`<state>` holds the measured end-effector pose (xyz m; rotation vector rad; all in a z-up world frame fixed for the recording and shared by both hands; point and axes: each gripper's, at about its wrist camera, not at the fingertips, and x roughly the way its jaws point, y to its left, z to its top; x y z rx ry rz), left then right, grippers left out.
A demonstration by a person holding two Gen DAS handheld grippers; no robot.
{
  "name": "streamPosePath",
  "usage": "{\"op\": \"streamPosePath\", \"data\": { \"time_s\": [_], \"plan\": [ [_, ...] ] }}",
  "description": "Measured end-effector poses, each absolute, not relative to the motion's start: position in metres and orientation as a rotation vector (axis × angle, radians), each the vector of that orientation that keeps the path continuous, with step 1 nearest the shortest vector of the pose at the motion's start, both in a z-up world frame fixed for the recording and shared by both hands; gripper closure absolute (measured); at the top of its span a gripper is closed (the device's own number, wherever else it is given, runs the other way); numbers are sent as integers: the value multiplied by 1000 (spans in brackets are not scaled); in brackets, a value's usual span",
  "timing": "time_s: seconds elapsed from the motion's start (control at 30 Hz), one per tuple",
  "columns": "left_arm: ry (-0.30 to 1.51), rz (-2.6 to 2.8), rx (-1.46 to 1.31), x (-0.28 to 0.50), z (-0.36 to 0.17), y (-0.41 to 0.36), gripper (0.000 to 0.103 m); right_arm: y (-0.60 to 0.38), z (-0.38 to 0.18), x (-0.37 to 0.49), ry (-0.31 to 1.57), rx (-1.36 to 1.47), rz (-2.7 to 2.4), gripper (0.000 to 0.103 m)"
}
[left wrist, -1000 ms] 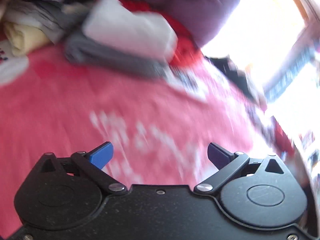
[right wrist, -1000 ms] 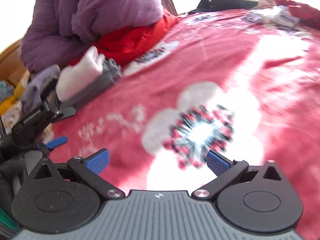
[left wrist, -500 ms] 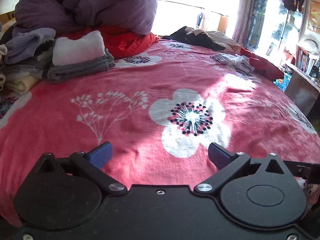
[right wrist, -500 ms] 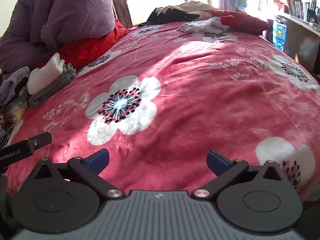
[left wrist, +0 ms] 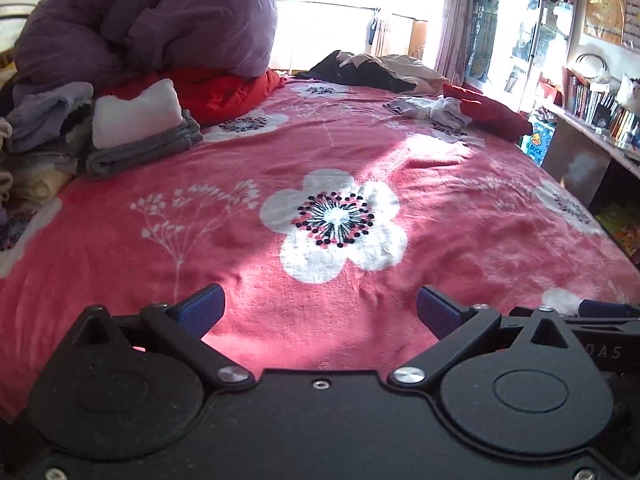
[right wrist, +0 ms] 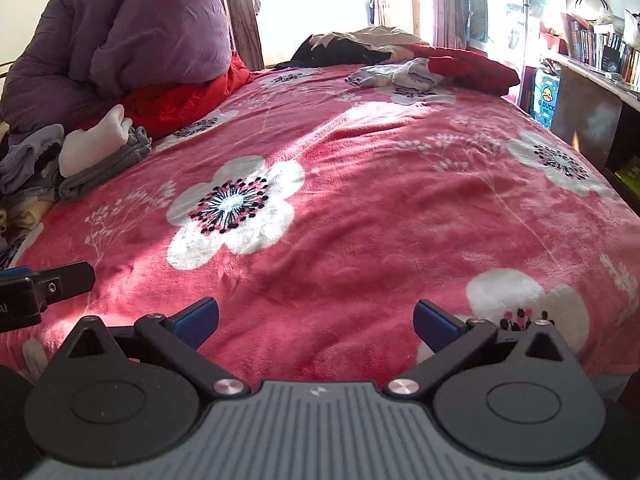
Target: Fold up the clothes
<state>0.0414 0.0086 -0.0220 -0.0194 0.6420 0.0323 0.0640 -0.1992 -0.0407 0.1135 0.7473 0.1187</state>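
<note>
My left gripper (left wrist: pixel 320 310) is open over the near edge of the red flowered blanket (left wrist: pixel 460 208), holding nothing. My right gripper (right wrist: pixel 316 322) is open too, also empty, low over the same blanket (right wrist: pixel 380 208). A folded white piece on a folded grey piece (left wrist: pixel 140 132) sits at the left, beside a heap of folded clothes (left wrist: pixel 40 136). Unfolded clothes lie far back: a light grey garment (left wrist: pixel 428 108), a red one (left wrist: pixel 492 114) and a dark and beige pile (left wrist: pixel 372 70). The same stack (right wrist: pixel 100 152) and far garments (right wrist: pixel 396 72) show in the right wrist view.
A purple duvet (left wrist: pixel 152 28) over red bedding (left wrist: pixel 224 92) fills the back left. A shelf with books (left wrist: pixel 600 112) runs along the right side of the bed. The window (left wrist: pixel 352 32) is bright behind. Part of the other gripper (right wrist: pixel 40 288) shows at the left edge.
Both grippers have swung away from the folded stack on the left and pulled back, now facing down the length of the bed. Both stayed open and empty.
</note>
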Motion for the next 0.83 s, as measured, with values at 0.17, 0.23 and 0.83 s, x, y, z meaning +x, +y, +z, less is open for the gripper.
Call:
{"op": "streamPosePath", "data": {
  "time_s": [0.17,0.23,0.83],
  "plan": [
    [640,54,15,36,-13,-1,0,-200,-33,56,717,118,130,0],
    [626,63,33,35,-10,-5,0,-200,-31,55,706,118,128,0],
    [644,36,-25,55,-46,-13,0,-207,-60,64,699,129,108,0]
  ]
}}
